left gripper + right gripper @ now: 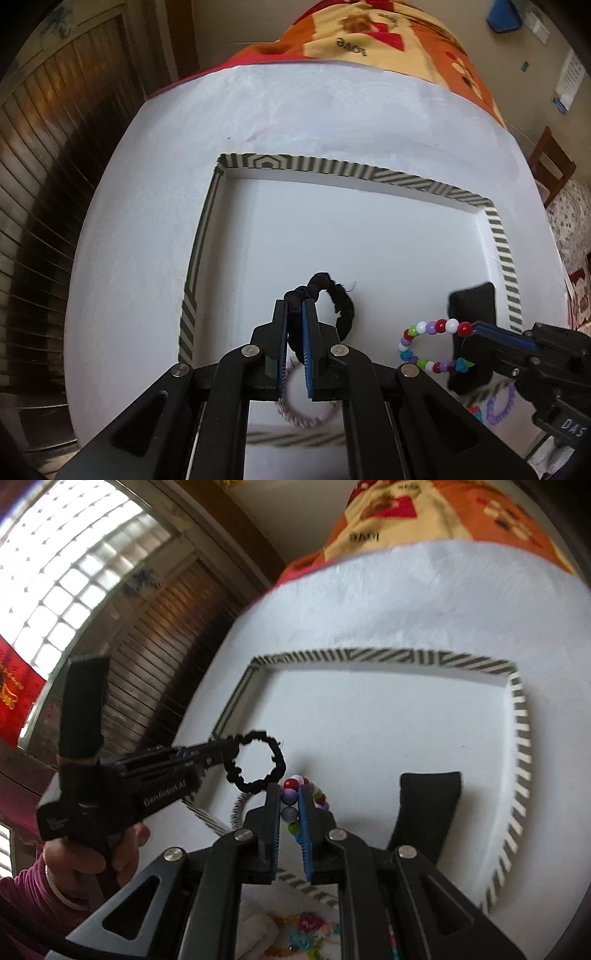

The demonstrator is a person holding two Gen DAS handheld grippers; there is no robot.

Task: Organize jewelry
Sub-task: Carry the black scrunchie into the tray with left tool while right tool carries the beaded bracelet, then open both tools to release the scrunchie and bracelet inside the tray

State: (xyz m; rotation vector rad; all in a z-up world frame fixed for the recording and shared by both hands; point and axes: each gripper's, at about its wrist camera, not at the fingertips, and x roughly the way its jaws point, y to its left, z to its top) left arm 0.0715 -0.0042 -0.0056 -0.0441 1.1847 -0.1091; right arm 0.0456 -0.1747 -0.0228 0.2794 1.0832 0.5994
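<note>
Black fabric ring [334, 301] is clamped between the nearly closed fingers of the left gripper [294, 314], above the white floor of the striped-rim tray [502, 254]; beaded bracelet [430, 345] is pinched between the narrowly set fingers of the right gripper [289, 797], over the tray beside a black pad [428, 805]; the tray rests on the white bench [147, 221].

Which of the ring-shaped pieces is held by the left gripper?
The plain black fabric scrunchie, pinched in the left gripper. The multicoloured round-bead bracelet is in the right gripper; the pale ring lies loose.
</note>
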